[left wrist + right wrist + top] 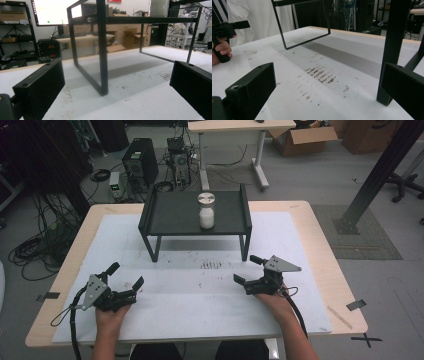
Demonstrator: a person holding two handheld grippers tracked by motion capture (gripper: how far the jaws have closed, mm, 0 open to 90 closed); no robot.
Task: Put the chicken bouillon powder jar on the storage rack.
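Jar point(206, 210) of white powder with a silver lid stands upright on top of the black stand point(172, 215), a little right of the stand's middle, well apart from both grippers and beyond them on the far half of the table.

Largest of all is the wooden table point(320, 240), covered by a white mat point(190, 285) that carries a patch of brownish scuff marks point(211, 265) just in front of the stand. The black stand is a low shelf with raised side rails and thin frame legs resting on the mat; in the left gripper view one front leg point(102, 50) rises close ahead, and the jar's lower part point(159, 8) shows above the shelf edge at upper right.

The left gripper point(123, 279) sits near the table's front left, held in the person's left hand point(111, 316), its jaws spread wide with nothing between them. The right gripper point(248, 269) sits at front right, close to the stand's front right leg point(392, 50), held in the right hand point(275, 301), jaws likewise wide apart and empty. In the right gripper view the scuff marks point(319, 73) lie between its jaws, and the left hand point(219, 51) appears at far left.
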